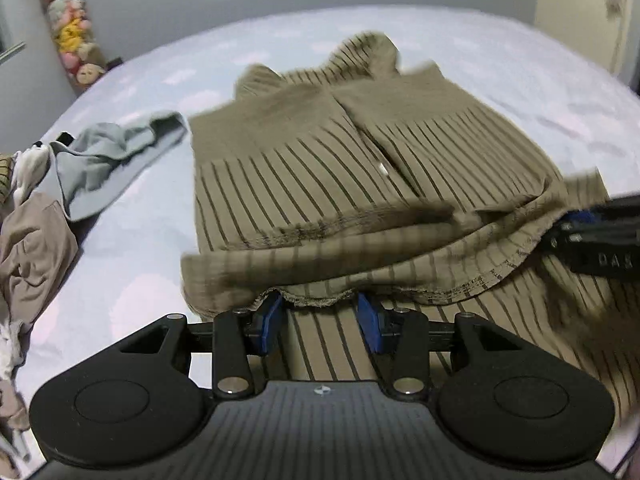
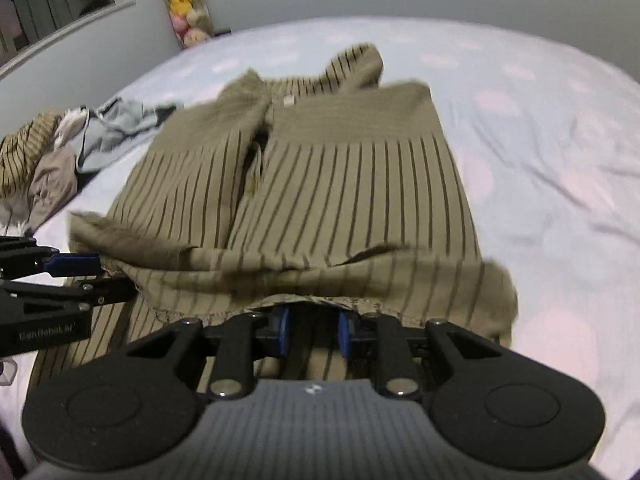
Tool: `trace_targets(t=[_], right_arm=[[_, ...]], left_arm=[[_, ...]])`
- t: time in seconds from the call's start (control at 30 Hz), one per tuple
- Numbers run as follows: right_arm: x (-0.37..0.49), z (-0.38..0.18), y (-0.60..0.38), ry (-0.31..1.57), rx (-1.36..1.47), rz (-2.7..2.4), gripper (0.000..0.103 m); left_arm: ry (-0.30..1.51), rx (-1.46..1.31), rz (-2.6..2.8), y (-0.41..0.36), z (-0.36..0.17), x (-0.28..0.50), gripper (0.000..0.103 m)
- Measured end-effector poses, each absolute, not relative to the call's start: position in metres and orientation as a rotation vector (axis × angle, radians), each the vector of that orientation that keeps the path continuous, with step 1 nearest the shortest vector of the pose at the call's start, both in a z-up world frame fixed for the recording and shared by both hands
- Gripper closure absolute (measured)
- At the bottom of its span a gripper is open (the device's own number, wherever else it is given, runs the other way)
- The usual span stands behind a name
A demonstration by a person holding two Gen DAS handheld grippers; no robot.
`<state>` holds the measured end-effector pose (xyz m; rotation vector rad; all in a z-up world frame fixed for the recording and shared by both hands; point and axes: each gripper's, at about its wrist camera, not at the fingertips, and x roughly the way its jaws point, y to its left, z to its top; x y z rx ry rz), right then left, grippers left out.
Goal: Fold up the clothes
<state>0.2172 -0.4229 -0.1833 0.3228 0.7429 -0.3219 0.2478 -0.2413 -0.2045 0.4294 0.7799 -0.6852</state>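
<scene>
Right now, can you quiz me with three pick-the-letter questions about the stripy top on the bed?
1. Where is the pale blue crumpled garment?
A. left of the olive dark-striped knit top
B. on top of it
C. under it

2. What colour are the pads on the left tongs?
A. red
B. blue
C. yellow

3. What is the top's near hem doing?
A. lying flat
B. lifted and carried over the body
C. hanging off the pale patterned bedsheet

A: the garment lies off the top's left edge. B: blue pads show in the left wrist view. B: the right tongs also grip the raised hem.
</scene>
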Motion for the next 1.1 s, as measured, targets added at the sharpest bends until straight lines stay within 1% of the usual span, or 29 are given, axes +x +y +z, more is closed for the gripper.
trace_targets(t=[0.1,0.3,0.4,0.5,0.57,0.6,0.67,0.8,0.97,1.1], right_arm=[[0.226,-0.185,-0.434,0.690,0.311,-0.341,0.076],[0.240,-0.199,-0.466,0.631,0.387,-0.404,0.075],[0.236,-0.199,-0.477,0.597,0.379,-0.476,0.067],[0.226,-0.198,-0.489,0.553,0.415,-0.561,0.067],[0.215,-0.194,-0.499,0.505,0.462,-0.615,0.065],[0.209,-0.192,-0.503,0.485,0.485,-0.633,0.060],[0.202,-0.190,-0.509,0.469,0.527,-0.643,0.054],[0.196,-0.188,-0.512,0.465,0.537,-0.640,0.054],[0.195,-0.187,-0.507,0.471,0.546,-0.616,0.054],[0.202,-0.176,-0.510,0.523,0.588,-0.531,0.054]], left_arm=[[0.711,0.402,-0.672,-0.244,-0.209,0.262,0.063],[0.690,0.329,-0.601,-0.239,-0.222,0.290,0.062],[0.641,0.323,-0.511,-0.233,-0.220,0.300,0.062],[0.585,0.333,-0.418,-0.226,-0.214,0.304,0.061],[0.575,0.333,-0.408,-0.223,-0.212,0.305,0.058],[0.579,0.326,-0.412,-0.221,-0.211,0.305,0.058],[0.593,0.302,-0.439,-0.219,-0.209,0.305,0.055],[0.553,0.321,-0.433,-0.217,-0.202,0.299,0.050],[0.616,0.286,-0.457,-0.213,-0.200,0.302,0.050],[0.641,0.284,-0.529,-0.216,-0.178,0.310,0.046]])
